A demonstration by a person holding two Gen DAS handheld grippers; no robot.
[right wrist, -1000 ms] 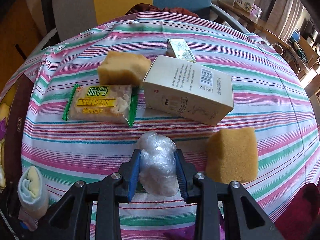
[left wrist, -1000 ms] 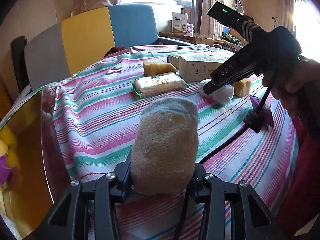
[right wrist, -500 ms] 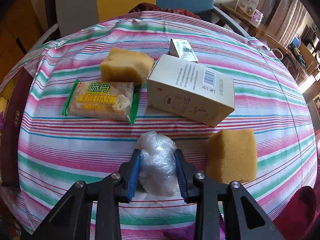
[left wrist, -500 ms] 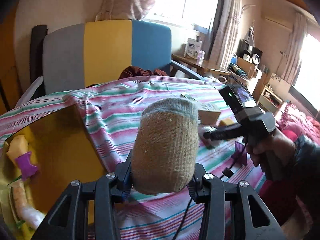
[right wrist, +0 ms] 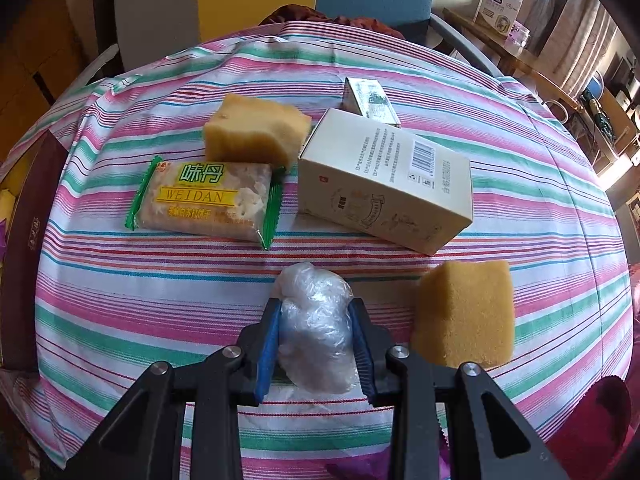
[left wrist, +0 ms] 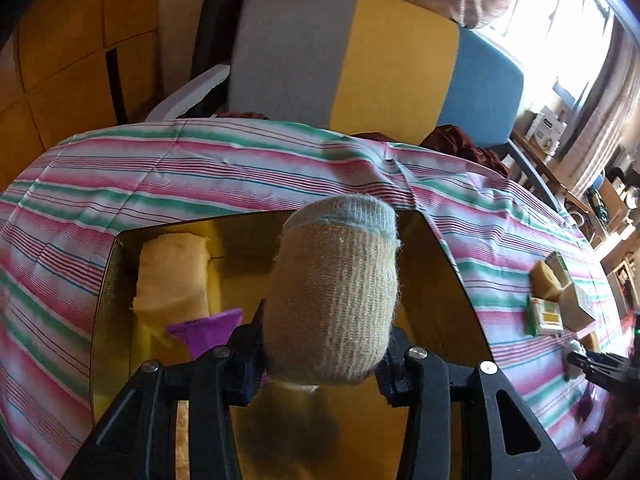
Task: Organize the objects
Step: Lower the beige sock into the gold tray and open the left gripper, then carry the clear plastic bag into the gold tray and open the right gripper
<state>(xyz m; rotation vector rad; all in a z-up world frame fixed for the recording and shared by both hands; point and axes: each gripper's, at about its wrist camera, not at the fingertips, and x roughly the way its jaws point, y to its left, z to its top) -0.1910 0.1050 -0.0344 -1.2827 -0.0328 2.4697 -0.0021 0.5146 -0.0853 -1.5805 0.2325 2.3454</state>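
My left gripper [left wrist: 320,344] is shut on a rolled beige sock [left wrist: 334,292] and holds it above a gold-lined box [left wrist: 440,292] at the table's left side. The box holds a yellow sponge [left wrist: 172,276] and a purple paper piece [left wrist: 208,328]. My right gripper [right wrist: 316,344] is shut on a crumpled clear plastic bag [right wrist: 316,320] just over the striped tablecloth [right wrist: 120,304]. In the right wrist view a cracker packet [right wrist: 208,200], a yellow sponge [right wrist: 256,132], a white carton [right wrist: 384,180] and a second sponge [right wrist: 464,312] lie ahead.
A small green-white box [right wrist: 370,100] sits behind the carton. A grey, yellow and blue chair [left wrist: 360,60] stands behind the table. The box's dark outer wall [right wrist: 24,232] shows at the left edge of the right wrist view. A desk with clutter [right wrist: 520,40] stands at the right.
My left gripper has swung left with the sock, from over the cloth to over the gold box. My right gripper has stayed nearly still, shut on the plastic bag.
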